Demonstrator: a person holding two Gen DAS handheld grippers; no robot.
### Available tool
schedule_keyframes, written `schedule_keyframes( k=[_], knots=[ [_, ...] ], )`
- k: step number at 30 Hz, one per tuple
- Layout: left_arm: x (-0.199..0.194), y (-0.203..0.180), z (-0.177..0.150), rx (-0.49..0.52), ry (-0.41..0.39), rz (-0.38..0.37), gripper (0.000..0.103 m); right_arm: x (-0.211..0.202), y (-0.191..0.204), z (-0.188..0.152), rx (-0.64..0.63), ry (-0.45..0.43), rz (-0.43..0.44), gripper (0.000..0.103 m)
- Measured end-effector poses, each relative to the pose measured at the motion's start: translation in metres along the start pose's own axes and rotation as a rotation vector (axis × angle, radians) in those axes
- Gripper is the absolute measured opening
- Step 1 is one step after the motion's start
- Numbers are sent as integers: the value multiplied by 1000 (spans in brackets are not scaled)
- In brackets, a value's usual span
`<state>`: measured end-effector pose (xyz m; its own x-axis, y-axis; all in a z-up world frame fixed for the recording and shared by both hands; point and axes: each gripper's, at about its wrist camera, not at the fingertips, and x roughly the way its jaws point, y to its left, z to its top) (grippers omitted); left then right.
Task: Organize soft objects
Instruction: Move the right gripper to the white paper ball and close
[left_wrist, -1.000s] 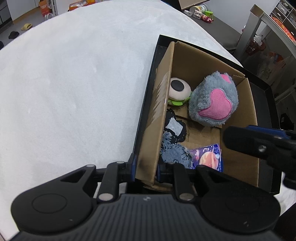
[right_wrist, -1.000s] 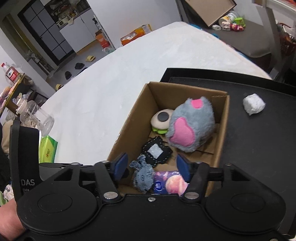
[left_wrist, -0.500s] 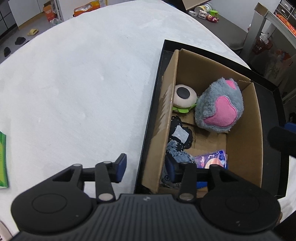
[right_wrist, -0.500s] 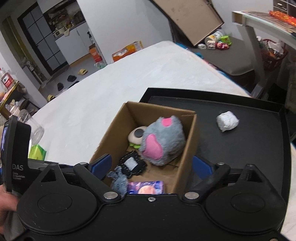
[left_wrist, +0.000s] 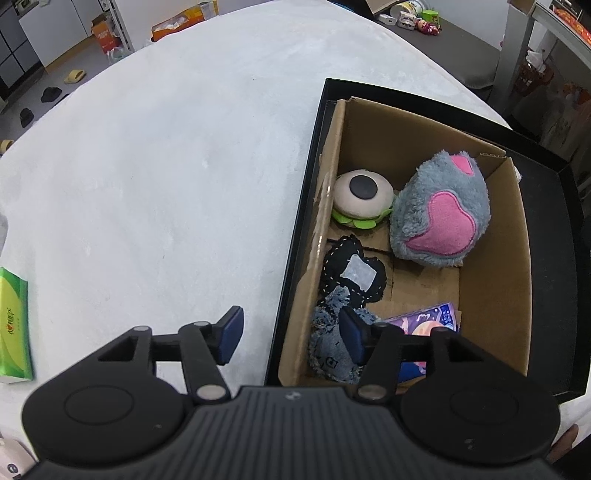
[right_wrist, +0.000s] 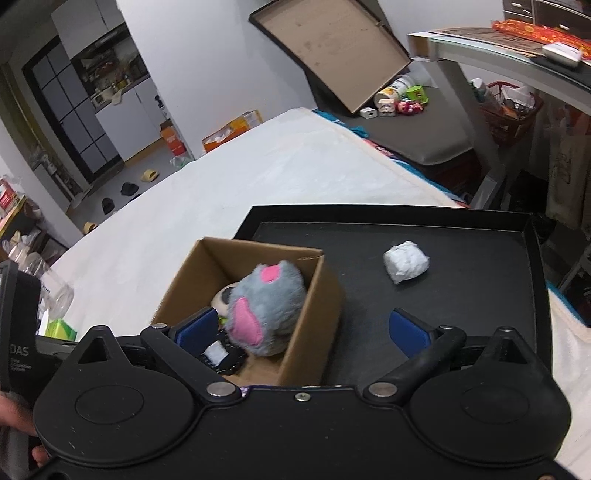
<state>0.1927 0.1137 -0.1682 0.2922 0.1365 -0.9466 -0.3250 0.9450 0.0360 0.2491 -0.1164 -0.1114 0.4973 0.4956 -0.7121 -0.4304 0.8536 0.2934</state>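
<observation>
A cardboard box (left_wrist: 491, 258) stands in a black tray (left_wrist: 554, 236) on a white bed. It holds a grey-and-pink plush (left_wrist: 439, 218), a white burger-shaped toy (left_wrist: 362, 197), a black fabric patch (left_wrist: 351, 273), a blue denim toy (left_wrist: 328, 350) and a purple packet (left_wrist: 432, 321). My left gripper (left_wrist: 291, 334) is open and empty, straddling the box's left wall from above. My right gripper (right_wrist: 301, 330) is open and empty above the box (right_wrist: 314, 295). A crumpled white ball (right_wrist: 406, 261) lies on the tray (right_wrist: 480, 295) to the right of the box.
A green tissue pack (left_wrist: 13, 325) lies on the bed at the left. A clear jar (right_wrist: 55, 291) stands beyond the bed's left edge. A desk and clutter stand at the far right.
My left gripper let go of the box's left wall, opened and pulled back. My right gripper opened wide and rose away from the box.
</observation>
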Motion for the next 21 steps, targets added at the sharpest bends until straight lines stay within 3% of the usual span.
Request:
schedule_keyframes(
  k=[17, 21],
  knots=[
    [19, -23, 15, 46, 49, 113, 58, 43, -70, 23, 70, -39, -81, 100],
    [25, -29, 20, 61, 68, 133, 64, 58, -86, 22, 76, -41, -93, 100]
  ],
)
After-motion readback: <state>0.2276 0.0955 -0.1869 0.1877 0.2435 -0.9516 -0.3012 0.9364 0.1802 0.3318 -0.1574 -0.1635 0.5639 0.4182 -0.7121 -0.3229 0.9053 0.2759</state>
